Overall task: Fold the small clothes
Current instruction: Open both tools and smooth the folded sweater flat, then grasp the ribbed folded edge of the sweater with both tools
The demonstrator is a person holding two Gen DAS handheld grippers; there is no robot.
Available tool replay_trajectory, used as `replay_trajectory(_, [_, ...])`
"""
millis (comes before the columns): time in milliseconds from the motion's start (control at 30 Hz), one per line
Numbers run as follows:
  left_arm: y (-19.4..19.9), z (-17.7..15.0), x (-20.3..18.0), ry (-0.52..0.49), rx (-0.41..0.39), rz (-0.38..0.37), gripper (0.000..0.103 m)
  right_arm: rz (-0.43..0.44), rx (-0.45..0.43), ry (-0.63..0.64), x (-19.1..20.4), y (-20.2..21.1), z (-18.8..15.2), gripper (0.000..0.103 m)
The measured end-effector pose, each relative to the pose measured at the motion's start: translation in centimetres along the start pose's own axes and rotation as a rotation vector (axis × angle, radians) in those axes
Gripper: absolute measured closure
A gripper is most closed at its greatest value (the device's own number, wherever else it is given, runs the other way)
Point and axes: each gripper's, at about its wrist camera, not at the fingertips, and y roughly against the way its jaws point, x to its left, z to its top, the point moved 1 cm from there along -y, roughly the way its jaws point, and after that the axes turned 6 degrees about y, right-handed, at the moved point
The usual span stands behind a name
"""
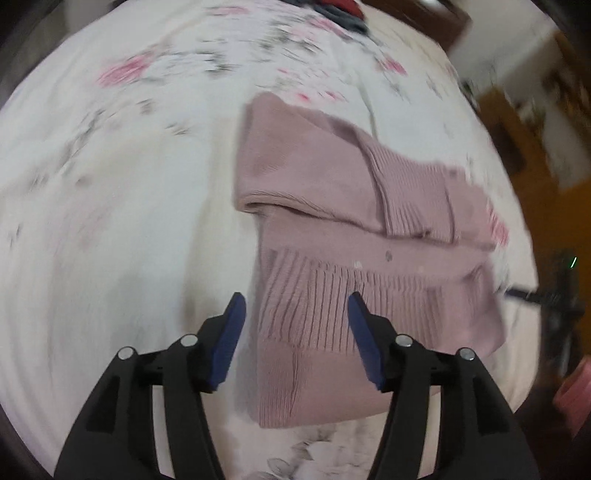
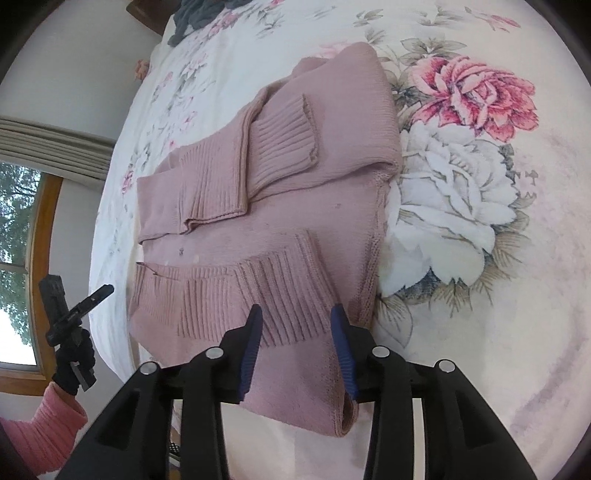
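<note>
Dusty-pink knit sweater (image 2: 295,206) spread flat on a floral bedsheet (image 2: 480,221), both ribbed-cuff sleeves folded in across the body. Right gripper (image 2: 296,314) just above the near hem — blue-padded fingers (image 2: 253,343) parted, nothing between them. Left gripper (image 1: 295,299) likewise spread wide and empty, poised over the ribbed band; blurred there, so contact with the fabric hard to judge. In the right wrist view, left gripper off the bed's edge, held in a black-gloved hand (image 2: 74,363) with a pink sleeve (image 2: 40,428). Dark clothes (image 2: 199,11) heaped at the far end.
</note>
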Motion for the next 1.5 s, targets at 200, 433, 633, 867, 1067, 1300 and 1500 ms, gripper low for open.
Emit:
replay_trajectory(200, [-4.1,0.6,-1.2,-0.071,0.055,0.032,0.046,-0.016,0.000,0.026,1.1,-0.8,0.5,0.059])
replay_trajectory(433, [-6.4,0.6,-0.6,-0.060,0.115,0.072,0.087,-0.050,0.003,0.074,2.1,-1.3,1.1,0.057])
replay_trajectory(633, [-4.8,1.0,0.2,-0.048,0.059,0.105,0.067,-0.085,0.009,0.127,2.8,-1.9,1.3,0.050])
replay_trajectory(867, [-6.7,1.6,-0.6,-0.064,0.097,0.112,0.070,-0.117,0.027,0.166,3.1,-2.7,1.4,0.045])
replay_trajectory(1067, [-5.6,1.1,-2.8,-0.122,0.035,0.110,0.094,-0.173,0.042,0.213,3.3,-4.0,2.1,0.041])
replay_trajectory(1300, [-6.5,0.8,-2.5,-0.126,0.055,0.096,0.093,-0.202,0.095,0.254,3.1,-6.5,2.5,0.040])
replay_trajectory(1500, [-7.8,1.3,-1.6,-0.085,0.079,0.090,0.090,-0.199,0.108,0.261,3.0,-7.1,2.9,0.043])
